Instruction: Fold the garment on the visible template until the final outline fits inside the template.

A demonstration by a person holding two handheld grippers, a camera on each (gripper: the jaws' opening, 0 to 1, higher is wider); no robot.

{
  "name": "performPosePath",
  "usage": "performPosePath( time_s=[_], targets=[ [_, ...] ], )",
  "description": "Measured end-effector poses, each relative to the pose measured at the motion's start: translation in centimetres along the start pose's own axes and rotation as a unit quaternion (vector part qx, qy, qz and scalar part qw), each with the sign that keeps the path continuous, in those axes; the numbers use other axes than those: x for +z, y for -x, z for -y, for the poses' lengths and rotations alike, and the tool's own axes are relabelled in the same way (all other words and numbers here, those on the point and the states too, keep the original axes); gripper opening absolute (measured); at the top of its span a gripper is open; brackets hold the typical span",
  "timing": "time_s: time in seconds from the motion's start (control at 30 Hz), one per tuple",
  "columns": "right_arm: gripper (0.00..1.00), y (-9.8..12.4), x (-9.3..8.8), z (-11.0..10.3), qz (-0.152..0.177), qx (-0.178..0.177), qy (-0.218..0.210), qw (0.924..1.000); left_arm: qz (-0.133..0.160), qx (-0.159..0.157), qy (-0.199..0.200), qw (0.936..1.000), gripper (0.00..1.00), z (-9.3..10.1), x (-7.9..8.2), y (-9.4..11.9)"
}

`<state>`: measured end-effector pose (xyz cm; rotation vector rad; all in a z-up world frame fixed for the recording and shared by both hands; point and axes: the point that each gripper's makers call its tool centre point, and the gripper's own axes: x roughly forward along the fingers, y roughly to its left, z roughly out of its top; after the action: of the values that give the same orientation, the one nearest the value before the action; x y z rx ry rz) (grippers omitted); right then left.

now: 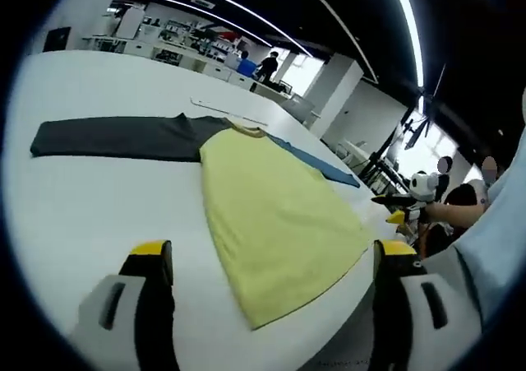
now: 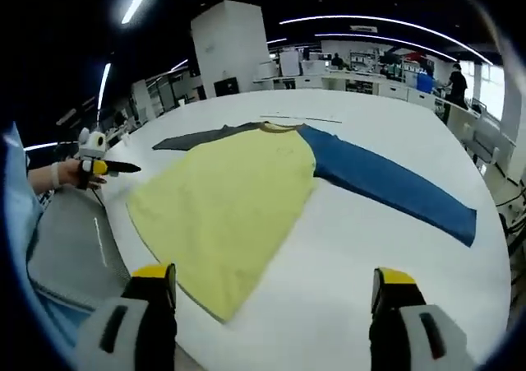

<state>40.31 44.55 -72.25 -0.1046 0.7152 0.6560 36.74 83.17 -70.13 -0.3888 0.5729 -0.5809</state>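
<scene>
My left gripper (image 1: pixel 271 264) and my right gripper (image 2: pixel 275 293) both hover with jaws spread apart, gripping nothing. Just beyond them the garment (image 2: pixel 238 198) lies flat on the white table (image 2: pixel 362 248): yellow body nearest, hem at the table edge, one sleeve dark grey (image 1: pixel 115 137), the other blue (image 2: pixel 394 186). Farther off stand benches (image 2: pixel 362 79); I see no containers on the table.

Left gripper (image 1: pixel 271 260) and right gripper (image 2: pixel 275 285), jaws apart.
</scene>
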Motion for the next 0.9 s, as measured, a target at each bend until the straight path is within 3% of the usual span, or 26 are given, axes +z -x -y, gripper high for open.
performPosePath(
  time_s=[0.33, 0.8, 0.9],
  targets=[
    [1.00, 1.9, 1.8, 6.3, 0.046, -0.078, -0.065, 0.9938, 0.013, 0.014, -0.005, 0.9998, 0.98, -1.0, 0.7, 0.7],
    [0.93, 2.3, 3.3, 14.3, 0.053, -0.140, -0.079, 0.9855, 0.023, 0.032, 0.004, 0.9992, 0.94, -1.9, 1.3, 2.1],
    [0.91, 1.9, 3.6, 16.9, 0.061, -0.161, -0.106, 0.9794, 0.015, 0.038, 0.006, 0.9992, 0.93, -2.1, 0.8, 2.5]
  ],
)
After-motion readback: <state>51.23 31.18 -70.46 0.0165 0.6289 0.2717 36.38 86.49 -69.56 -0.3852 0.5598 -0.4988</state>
